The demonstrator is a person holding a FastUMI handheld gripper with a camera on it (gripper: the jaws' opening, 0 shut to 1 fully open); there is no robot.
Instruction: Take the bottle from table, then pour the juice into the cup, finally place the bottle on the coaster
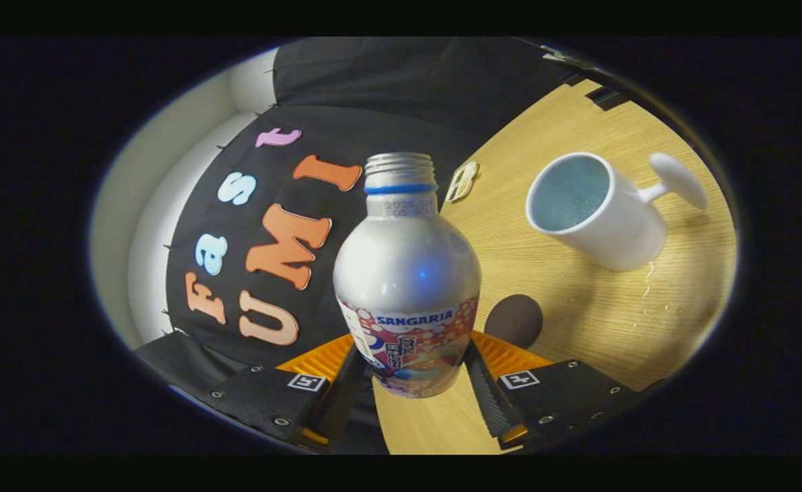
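A silver aluminium bottle [406,273] with a printed label and an uncapped threaded neck sits between my fingers, lifted off the wooden table [578,307]. My gripper [415,372] is shut on its lower body, one finger on each side. The whole view is rolled, so the table slants. A white cup [599,212] with a flat round handle stands beyond the fingers to the right, its pale blue inside facing me. A dark round coaster [514,320] lies on the table just behind the bottle's right side, partly hidden by it.
A small white and yellow patterned piece [462,181] lies on the table beyond the bottle, near the black cloth wall. A few drops of liquid [648,277] glisten on the wood beside the cup's base. Bare wood spreads around the cup and coaster.
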